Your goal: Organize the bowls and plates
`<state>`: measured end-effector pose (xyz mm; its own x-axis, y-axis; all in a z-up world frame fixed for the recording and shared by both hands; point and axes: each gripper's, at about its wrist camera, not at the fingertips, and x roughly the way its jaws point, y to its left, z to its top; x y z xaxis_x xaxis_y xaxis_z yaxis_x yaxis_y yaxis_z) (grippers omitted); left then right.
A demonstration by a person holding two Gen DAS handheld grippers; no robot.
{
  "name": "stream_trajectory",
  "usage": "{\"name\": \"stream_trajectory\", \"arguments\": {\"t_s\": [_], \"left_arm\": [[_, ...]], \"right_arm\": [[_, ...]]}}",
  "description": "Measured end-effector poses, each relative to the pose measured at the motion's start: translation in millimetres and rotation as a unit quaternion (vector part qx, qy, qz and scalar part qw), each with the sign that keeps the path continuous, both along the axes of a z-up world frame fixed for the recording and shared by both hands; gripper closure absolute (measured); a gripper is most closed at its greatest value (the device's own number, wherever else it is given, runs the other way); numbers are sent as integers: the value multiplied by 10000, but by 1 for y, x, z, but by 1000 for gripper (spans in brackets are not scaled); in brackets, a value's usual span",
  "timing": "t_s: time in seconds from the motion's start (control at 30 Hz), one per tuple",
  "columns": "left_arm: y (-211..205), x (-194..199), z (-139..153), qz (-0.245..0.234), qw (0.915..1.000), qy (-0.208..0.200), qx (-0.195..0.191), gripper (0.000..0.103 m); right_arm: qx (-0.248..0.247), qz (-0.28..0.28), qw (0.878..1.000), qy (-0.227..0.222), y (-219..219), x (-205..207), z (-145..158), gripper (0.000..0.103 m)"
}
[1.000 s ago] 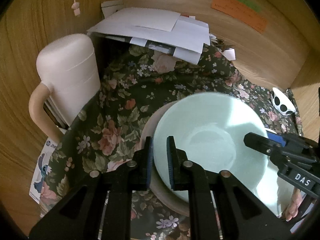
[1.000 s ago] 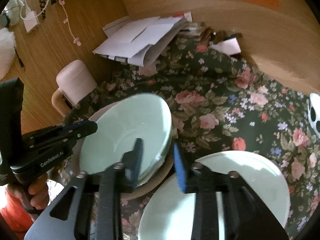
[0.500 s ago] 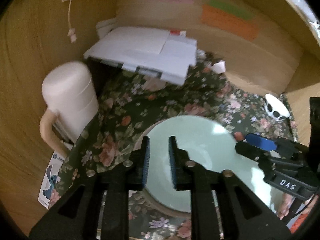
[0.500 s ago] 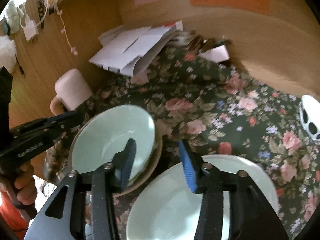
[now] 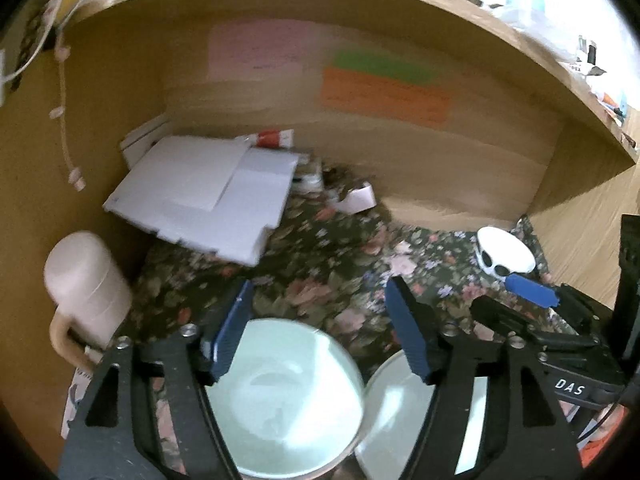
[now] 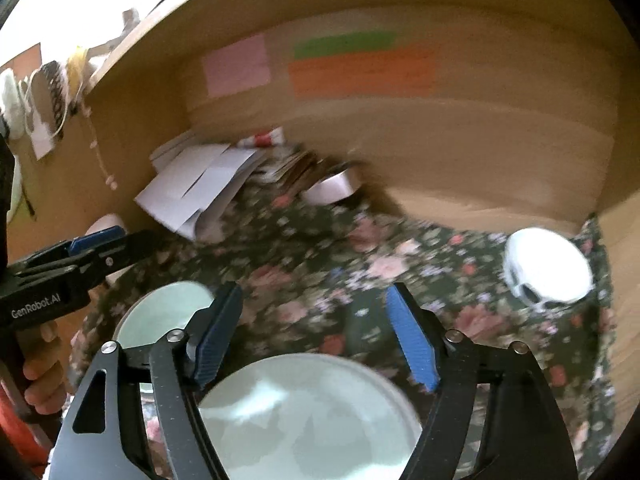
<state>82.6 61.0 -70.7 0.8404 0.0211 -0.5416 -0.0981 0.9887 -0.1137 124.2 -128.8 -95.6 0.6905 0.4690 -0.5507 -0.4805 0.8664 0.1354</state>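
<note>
Pale green bowl (image 5: 280,396) sat released beside the plate (image 6: 312,416) as the left tool (image 5: 320,320) and right tool (image 6: 316,328), both empty, were opening after gripping it, suggesting that stacking step was done.

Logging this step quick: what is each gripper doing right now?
Left gripper: jaws opening, nothing between them, above the bowl.
Right gripper: jaws opening, holding nothing.

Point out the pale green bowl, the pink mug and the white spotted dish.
Pale green bowl (image 5: 288,396): left wrist view, on its inner bottom.
Pink mug (image 5: 86,280): left wrist view, on its side wall.
White spotted dish (image 6: 546,270): right wrist view, on its white inside.
</note>
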Motion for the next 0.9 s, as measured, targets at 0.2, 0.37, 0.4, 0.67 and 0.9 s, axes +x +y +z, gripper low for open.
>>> {"name": "stream_trajectory", "arguments": {"t_s": [0.2,0.37,0.4,0.67,0.9], "left_arm": [[-31,28,10,-265,9996,-76,85,27],[-56,52,15,-456,9989,-2,89,27],[-61,58,15,-495,9987,16,106,27],[-95,103,10,-710,9966,313,273,26],[-122,142,-12,-915,9925,679,443,25]], "right_arm": [[-21,-365,9993,-123,-30,13,10,20],[-138,-653,9974,-280,-53,28,18,20],[-154,-717,9969,-302,-58,31,19,20],[-227,-1382,9900,-163,-104,63,10,20],[-354,-2000,9791,91,-141,94,-11,20]]}}
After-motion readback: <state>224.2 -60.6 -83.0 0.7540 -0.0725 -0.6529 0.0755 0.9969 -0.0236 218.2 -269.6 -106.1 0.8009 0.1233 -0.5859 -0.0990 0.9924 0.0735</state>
